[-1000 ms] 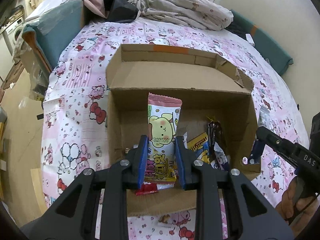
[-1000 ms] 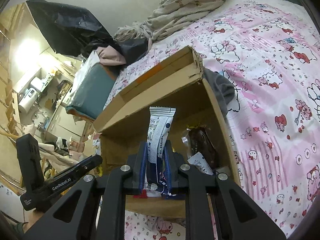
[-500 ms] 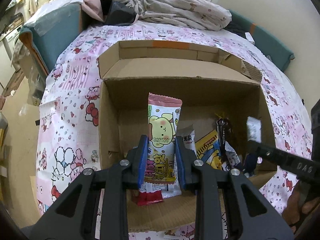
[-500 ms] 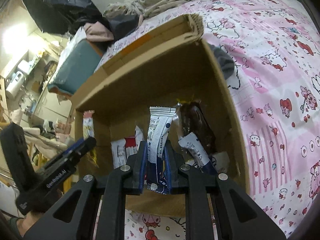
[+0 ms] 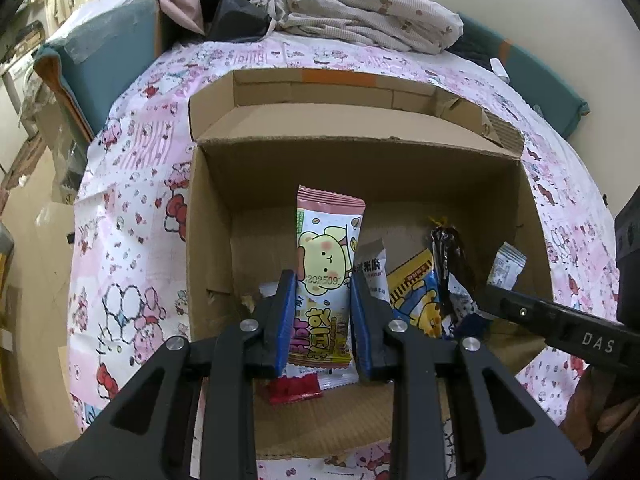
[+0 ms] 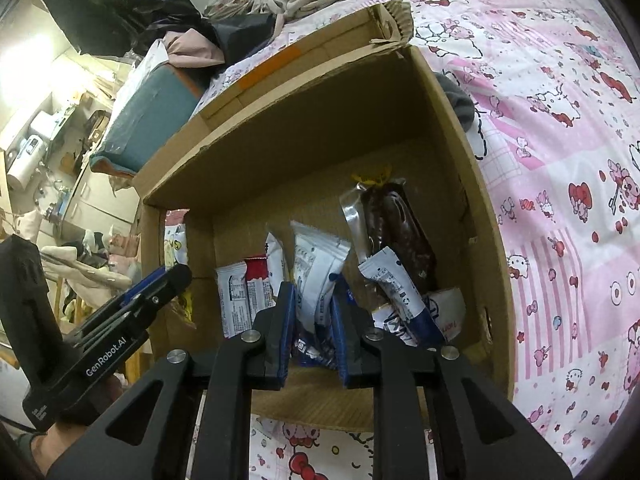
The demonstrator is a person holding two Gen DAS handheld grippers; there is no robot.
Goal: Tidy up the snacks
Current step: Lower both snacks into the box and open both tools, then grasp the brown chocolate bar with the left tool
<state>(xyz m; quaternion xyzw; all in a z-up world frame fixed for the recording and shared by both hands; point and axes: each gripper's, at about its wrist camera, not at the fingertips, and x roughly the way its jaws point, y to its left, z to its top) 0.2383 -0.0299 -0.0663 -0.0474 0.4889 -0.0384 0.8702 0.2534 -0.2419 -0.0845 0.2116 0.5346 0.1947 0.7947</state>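
Observation:
An open cardboard box (image 5: 208,240) sits on the pink cartoon bedspread. My left gripper (image 5: 323,280) is shut on an upright pink and yellow bear snack packet (image 5: 328,232), low inside the box's left half. In the right wrist view, my right gripper (image 6: 314,292) has a white and blue packet (image 6: 316,256) between its pads inside the box (image 6: 320,120). Its jaws are starting to open, and the pads still touch the packet. The left gripper (image 6: 176,276) shows at the box's left wall, the right gripper (image 5: 492,296) at the lower right.
Several packets lie in the box: a dark brown one (image 6: 400,232), a yellow and blue one (image 5: 416,292), a red one (image 5: 294,388). Crumpled bedding (image 5: 360,8) and a teal cushion (image 5: 108,52) sit beyond the box. A hand (image 5: 600,420) holds the right gripper.
Both grippers have sunk deeper into the box with their packets. The right one has tipped further down, and its packet now leans looser between the pads.

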